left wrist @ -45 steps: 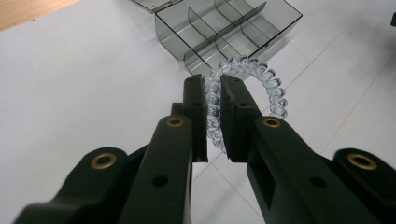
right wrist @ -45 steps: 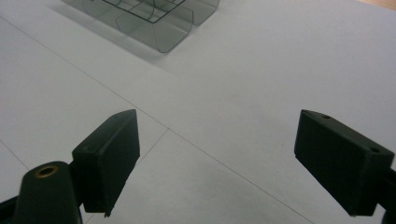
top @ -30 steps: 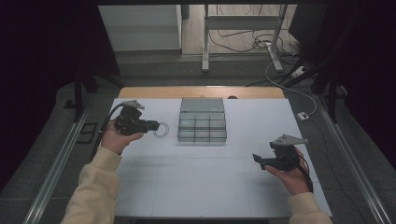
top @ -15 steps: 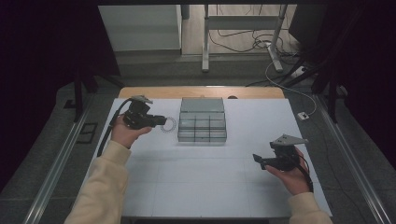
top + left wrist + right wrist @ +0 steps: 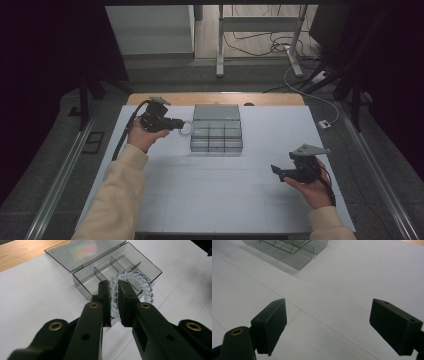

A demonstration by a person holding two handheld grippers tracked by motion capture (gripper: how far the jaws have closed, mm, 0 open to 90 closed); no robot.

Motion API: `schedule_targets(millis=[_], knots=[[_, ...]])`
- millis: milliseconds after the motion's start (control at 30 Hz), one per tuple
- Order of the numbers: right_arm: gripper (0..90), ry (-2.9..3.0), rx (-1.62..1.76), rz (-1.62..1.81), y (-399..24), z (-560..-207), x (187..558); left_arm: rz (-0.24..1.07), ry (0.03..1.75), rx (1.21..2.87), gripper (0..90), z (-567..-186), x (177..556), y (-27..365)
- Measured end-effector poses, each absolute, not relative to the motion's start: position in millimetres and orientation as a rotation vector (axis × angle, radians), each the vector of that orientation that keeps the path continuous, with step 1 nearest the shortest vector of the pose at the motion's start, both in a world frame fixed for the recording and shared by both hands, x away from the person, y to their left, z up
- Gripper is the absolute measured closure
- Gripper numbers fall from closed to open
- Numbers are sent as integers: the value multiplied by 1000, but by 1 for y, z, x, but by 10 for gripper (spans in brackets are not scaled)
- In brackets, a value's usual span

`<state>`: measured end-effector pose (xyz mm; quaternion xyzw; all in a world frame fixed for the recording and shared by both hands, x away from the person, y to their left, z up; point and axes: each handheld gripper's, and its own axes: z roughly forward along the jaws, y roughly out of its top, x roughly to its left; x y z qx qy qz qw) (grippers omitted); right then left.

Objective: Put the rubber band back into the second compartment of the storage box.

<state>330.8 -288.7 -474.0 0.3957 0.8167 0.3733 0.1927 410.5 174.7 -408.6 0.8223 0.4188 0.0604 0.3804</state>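
A ring of clear glassy beads, the bracelet (image 5: 140, 290), is pinched by the left gripper (image 5: 113, 293) fingers beside the smoky plastic compartment box (image 5: 150, 267); the right gripper (image 5: 327, 320) fingers are spread wide.

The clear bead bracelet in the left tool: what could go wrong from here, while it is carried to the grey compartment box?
1. The left tool pinches the clear bead bracelet only at one side of the loop, so the smooth beads may slip out.
2. The hanging loop is beside the wall of the transparent grey compartment box; it may catch on the rim or a divider.
3. The box is light-looking and unheld; the right tool is open and apart, so a bump may shift it.
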Motion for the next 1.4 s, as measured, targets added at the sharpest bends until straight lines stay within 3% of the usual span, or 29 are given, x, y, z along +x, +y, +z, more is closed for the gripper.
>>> schedule_targets(millis=[1400], knots=[[144,2290,1118,1046,-289,-475,331,147,1100,2110,818,-408,462,134]])
